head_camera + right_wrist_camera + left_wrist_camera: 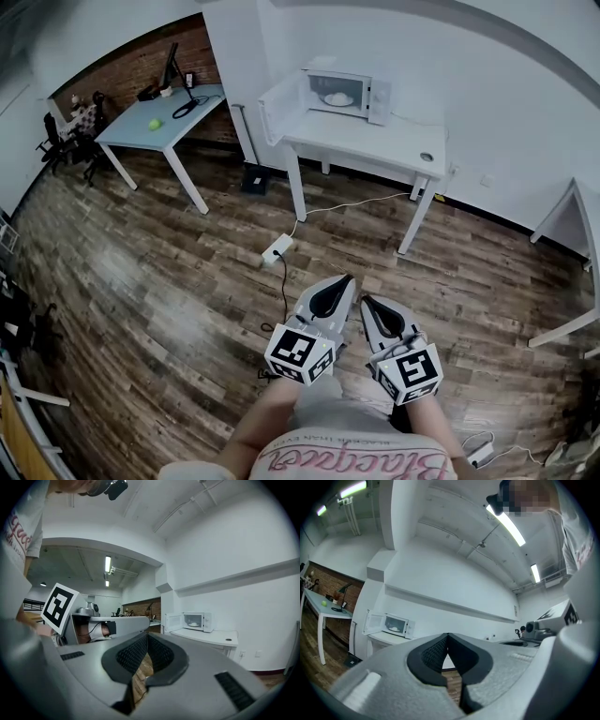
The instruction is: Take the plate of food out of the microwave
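Room: white-walled, wood-plank floor (141, 281), with a brick section of wall far to the left of the microwave.

1. White table (375, 145). Stands against the wall and bears the microwave at its left end. The rest of its top is nearly bare, which would give room to set something down.
2. Pale desk (141, 131). Left of the microwave, well apart from it, carrying a lamp and small clutter.
3. Microwave (347, 94). Door (279, 105) swung fully open to the left, so the cavity is exposed for reaching in.
4. Left gripper (349, 277) and right gripper (366, 300). Side by side, far in front of the microwave across open floor and aimed roughly level toward it. Each has its jaws closed tip to tip on nothing. They are judged to be carried shut on the approach, and will need opening before the plate.
5. Plate of food (338, 98). Inside the microwave on its floor, a pale mound on it, not yet touched.
6. Power strip (277, 248). On the floor in front of and below the microwave, its cable trailing across the walking line.
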